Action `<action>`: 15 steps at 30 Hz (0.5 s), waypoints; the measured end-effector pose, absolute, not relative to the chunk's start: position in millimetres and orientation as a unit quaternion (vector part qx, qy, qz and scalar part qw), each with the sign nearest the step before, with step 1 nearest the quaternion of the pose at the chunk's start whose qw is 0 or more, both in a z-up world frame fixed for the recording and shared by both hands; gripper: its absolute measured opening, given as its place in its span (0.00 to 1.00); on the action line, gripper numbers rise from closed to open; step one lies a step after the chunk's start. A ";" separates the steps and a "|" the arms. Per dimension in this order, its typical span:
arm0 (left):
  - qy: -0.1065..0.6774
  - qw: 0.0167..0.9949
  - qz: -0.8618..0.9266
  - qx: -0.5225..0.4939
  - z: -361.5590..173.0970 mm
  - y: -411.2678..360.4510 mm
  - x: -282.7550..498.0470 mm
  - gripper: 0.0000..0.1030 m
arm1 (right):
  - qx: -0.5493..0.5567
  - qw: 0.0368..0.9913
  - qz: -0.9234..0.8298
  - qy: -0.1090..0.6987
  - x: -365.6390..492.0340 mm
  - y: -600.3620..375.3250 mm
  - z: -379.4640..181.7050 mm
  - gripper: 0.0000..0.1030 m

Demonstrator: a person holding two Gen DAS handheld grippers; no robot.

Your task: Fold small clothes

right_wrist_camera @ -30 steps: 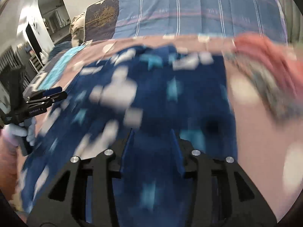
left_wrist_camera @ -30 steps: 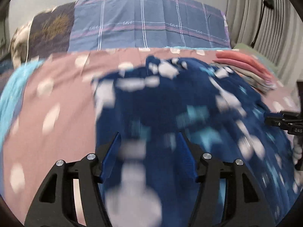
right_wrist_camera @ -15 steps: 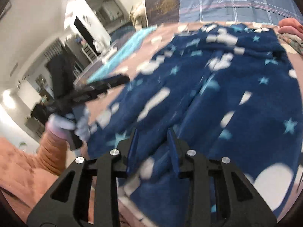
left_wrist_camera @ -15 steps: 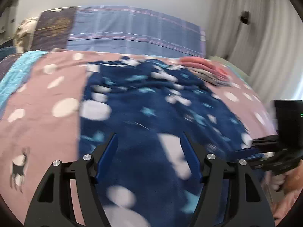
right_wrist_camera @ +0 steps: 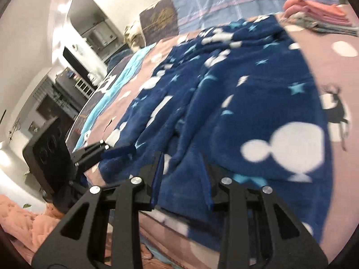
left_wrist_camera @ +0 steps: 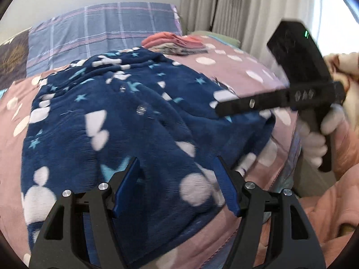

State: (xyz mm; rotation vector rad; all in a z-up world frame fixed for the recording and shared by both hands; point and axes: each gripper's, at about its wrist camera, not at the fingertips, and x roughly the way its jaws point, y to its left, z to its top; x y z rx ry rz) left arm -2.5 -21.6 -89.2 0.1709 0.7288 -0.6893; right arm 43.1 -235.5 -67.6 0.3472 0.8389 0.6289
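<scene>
A navy fleece garment (left_wrist_camera: 125,121) with white blobs and light-blue stars lies spread and rumpled on the pink spotted bedspread (left_wrist_camera: 242,74); it also shows in the right wrist view (right_wrist_camera: 235,94). My left gripper (left_wrist_camera: 177,186) is open over the garment's near hem, with cloth between its blue fingers but not pinched. My right gripper (right_wrist_camera: 181,174) is open at the near edge of the garment. It shows in the left wrist view (left_wrist_camera: 226,108) at the garment's right corner. The left gripper shows from the side in the right wrist view (right_wrist_camera: 116,150).
A stack of folded pink and grey clothes (left_wrist_camera: 177,42) sits at the far right of the bed, in front of a blue plaid pillow (left_wrist_camera: 101,31). Curtains (left_wrist_camera: 246,9) hang to the right. A peach quilted cover (left_wrist_camera: 332,201) lies below the bed's near edge. A turquoise strip (right_wrist_camera: 116,85) runs along the left.
Both grippers have pulled back toward the near edge of the bed. The garment now lies spread flat and further away. The right gripper has come in closer on the right.
</scene>
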 end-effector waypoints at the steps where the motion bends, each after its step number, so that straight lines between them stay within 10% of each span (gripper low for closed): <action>1: 0.351 0.873 -0.325 0.091 -92.8 -25.6 -2.2 0.67 | 0.169 0.852 0.297 0.395 41.2 -238.9 -68.0 0.32; 6: 0.391 0.877 -0.280 -0.021 -96.7 3.9 23.8 0.13 | 0.153 0.856 0.305 0.389 26.2 -239.2 -71.3 0.32; 15: 0.369 0.883 -0.271 -0.102 -80.1 44.9 26.5 0.12 | -0.033 0.856 0.367 0.364 10.3 -157.6 -72.1 0.48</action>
